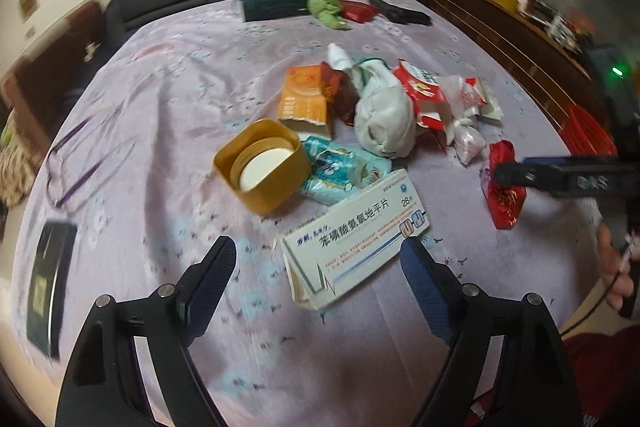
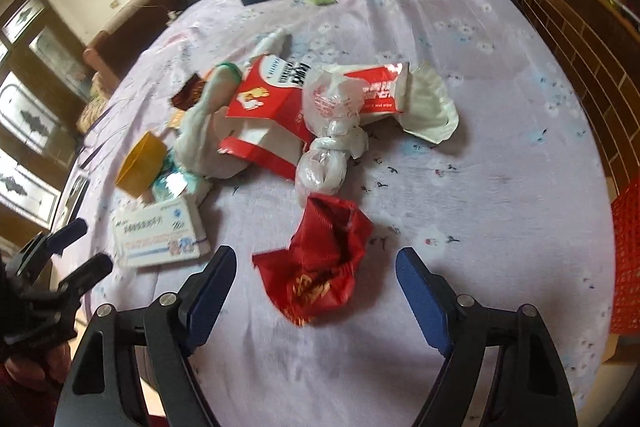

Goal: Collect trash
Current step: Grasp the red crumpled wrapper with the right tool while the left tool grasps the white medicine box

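Both your grippers are spread wide, nothing pinched. Your left gripper (image 1: 318,261) hangs over the white pill box (image 1: 354,237) lying flat on the purple cloth (image 1: 168,99), right by the yellow tub (image 1: 262,165). Your right gripper (image 2: 316,269) straddles the crumpled red wrapper (image 2: 320,263), pads clear of it.

The heap of wrappers around the knotted grey-white plastic bag (image 1: 384,115) crowds the middle of the desk under its lilac flowered cloth (image 1: 168,99), with a yellow square plastic lid (image 1: 262,165) and a white cardboard medicine box (image 1: 352,239) hard against the near side of that bag. Beyond the bag the cloth lies bare up to a dark green tissue box (image 1: 274,5). Near the bag's right side, a crumpled red foil wrapper (image 2: 320,259) lies alone, with bare cloth around it.
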The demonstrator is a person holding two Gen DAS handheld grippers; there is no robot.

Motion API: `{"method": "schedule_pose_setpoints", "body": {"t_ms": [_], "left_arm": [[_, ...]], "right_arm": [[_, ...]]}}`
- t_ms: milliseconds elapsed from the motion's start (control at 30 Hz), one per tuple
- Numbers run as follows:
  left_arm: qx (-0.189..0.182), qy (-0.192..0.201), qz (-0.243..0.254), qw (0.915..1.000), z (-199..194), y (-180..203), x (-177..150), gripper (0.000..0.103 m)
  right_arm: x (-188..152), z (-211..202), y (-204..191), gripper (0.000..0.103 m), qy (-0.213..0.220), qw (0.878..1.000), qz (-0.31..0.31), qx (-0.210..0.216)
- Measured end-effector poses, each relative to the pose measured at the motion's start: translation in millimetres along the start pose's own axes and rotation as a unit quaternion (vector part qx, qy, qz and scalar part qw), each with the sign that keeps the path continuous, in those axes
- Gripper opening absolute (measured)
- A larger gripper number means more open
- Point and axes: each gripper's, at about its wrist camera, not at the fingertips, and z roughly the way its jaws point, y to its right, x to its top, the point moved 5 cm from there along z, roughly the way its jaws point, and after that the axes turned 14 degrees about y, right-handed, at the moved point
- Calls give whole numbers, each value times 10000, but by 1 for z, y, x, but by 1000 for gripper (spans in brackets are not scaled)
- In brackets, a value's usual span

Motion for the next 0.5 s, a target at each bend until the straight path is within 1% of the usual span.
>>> {"method": "schedule_pose_setpoints", "body": {"t_ms": [100, 133, 167, 200, 233, 267, 333, 400, 500], "left_arm": [[-164, -83, 340, 9993, 9, 2, 3, 83], [-250, -118, 455, 9986, 12, 3, 4, 83], [-315, -152, 510, 9981, 14, 4, 4, 83], [-383, -200, 571, 9974, 17, 5, 3, 83], [-440, -253, 660, 9965, 20, 6, 3, 83], [-491, -300, 767, 9954, 22, 7, 2, 83], [-568, -379, 1009, 9926, 25, 10, -2, 83], [-663, -381, 1305, 9885, 26, 14, -5, 83], [-695, -372, 1690, 9825, 29, 18, -9, 83]], "right_arm": [[2, 14, 1, 81, -106, 9998, 120, -112], [1, 19, 1, 76, -152, 9997, 149, -154], [1, 22, 2, 73, -190, 9995, 179, -177], [0, 26, 3, 68, -248, 9992, 228, -198], [-2, 30, 3, 60, -324, 9988, 289, -206], [-3, 32, 3, 57, -359, 9986, 315, -210], [-2, 30, 3, 44, -354, 9985, 320, -256], [-2, 26, 4, 43, -312, 9985, 398, -209], [-2, 15, 6, 42, -194, 9987, 410, -221]]}}
